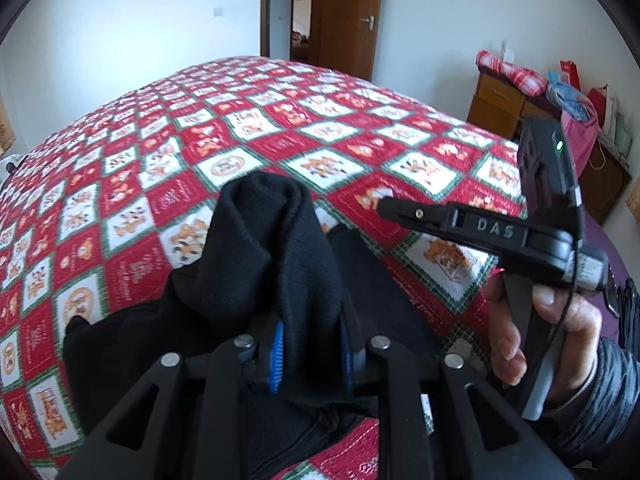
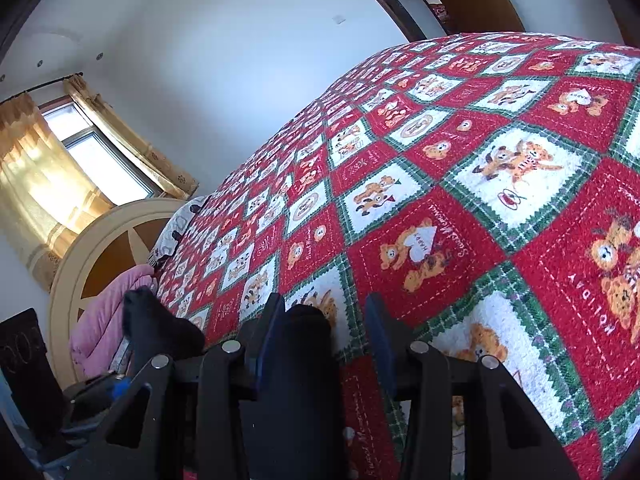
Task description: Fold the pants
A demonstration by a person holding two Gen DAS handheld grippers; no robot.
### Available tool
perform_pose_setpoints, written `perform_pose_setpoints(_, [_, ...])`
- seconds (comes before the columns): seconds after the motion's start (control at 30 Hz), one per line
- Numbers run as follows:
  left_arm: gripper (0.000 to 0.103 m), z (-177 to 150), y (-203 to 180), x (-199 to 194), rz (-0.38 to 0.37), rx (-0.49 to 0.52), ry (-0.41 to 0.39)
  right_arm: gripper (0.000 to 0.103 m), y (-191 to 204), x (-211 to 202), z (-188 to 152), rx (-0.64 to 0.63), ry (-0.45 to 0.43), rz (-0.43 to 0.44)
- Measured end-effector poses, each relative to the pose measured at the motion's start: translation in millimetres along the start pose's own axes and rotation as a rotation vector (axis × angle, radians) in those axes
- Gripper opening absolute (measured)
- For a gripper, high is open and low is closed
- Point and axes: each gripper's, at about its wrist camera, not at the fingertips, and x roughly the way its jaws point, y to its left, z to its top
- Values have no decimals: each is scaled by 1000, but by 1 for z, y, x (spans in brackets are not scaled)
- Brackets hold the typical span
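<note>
The left gripper pinches a bunched edge of the black pants, the right gripper stands half-open with fabric against one finger only, so spreading them flat on the quilt probably comes next.

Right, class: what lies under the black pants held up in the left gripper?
Under the black pants lies the red patchwork quilt, visible all around them. The left gripper clamps a bunched fold, and the quilt directly beneath the cloth is covered.
</note>
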Motion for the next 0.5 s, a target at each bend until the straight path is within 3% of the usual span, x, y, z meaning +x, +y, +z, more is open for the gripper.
perform_pose_setpoints(0.3, [23,-6,-16,29,1,40,56,44,-7,1,2,28,-2,-20])
perform_pose_setpoints(0.4, [29,-7,-17,31,-12,37,46,44,-8,2,3,28,2,-17])
perform_pose_setpoints(0.47, [44,-10,-18,25,-45,24,22,44,-8,2,3,28,9,-12])
perform_pose_setpoints(0.5, [47,-12,-18,18,-58,20,4,44,-8,2,3,28,13,-11])
